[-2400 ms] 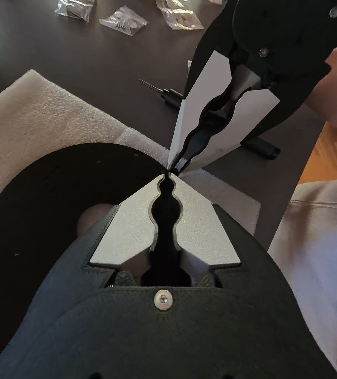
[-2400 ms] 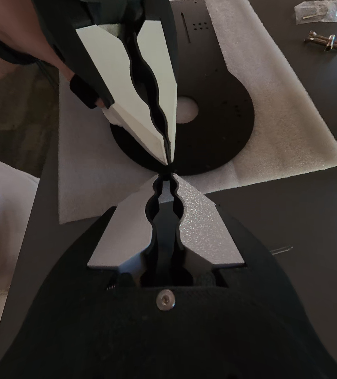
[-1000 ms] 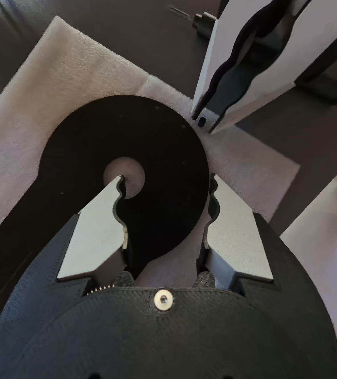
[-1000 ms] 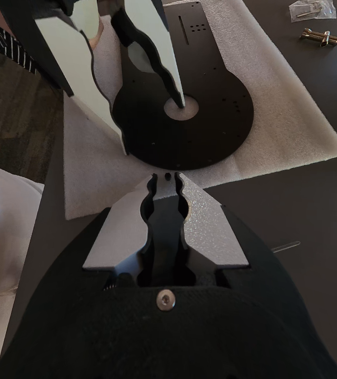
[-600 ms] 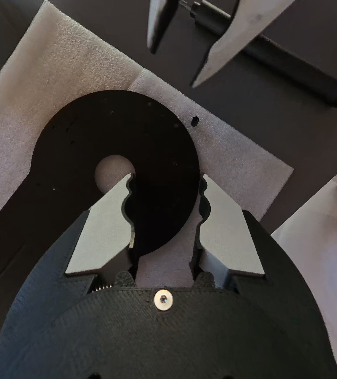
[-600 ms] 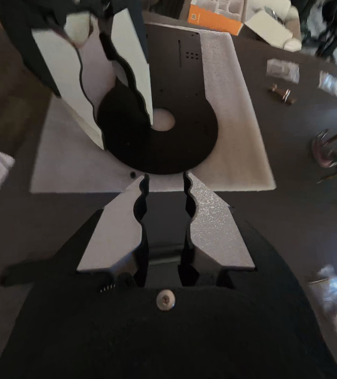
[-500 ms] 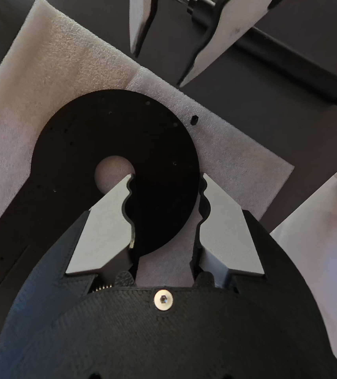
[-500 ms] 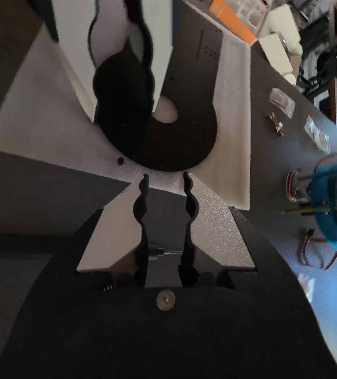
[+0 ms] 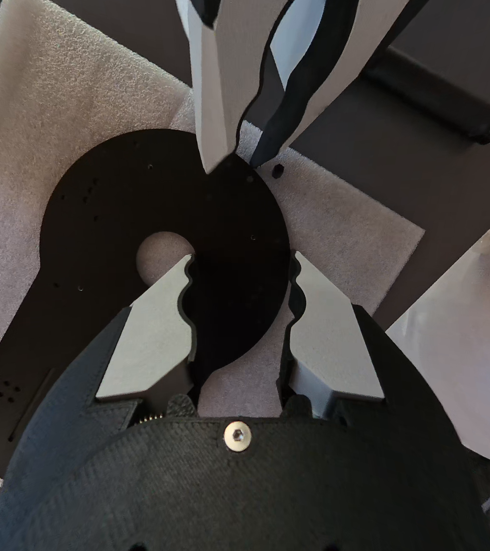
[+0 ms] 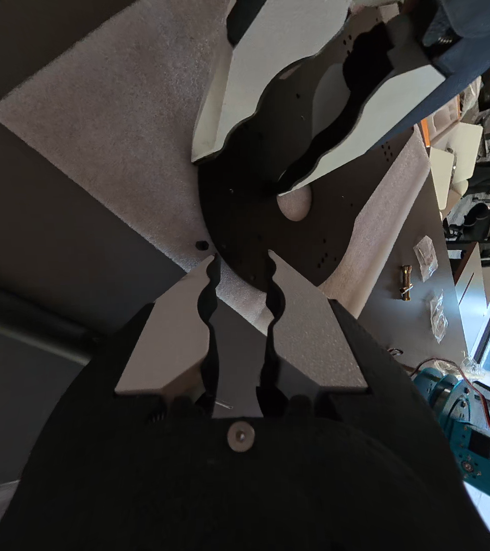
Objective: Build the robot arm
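Black nut (image 9: 277, 171) on foam (image 9: 327, 226), beside right tongs (image 9: 232, 167)

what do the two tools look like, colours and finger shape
Both look alike. The left tool has a black, ribbed printed body with a silver hex screw at its middle, and two pale grey wedge fingers whose inner edges are black and wavy. The right tool shows the same black body, screw, and grey fingers with a speckled surface. No cables or sleeves show.
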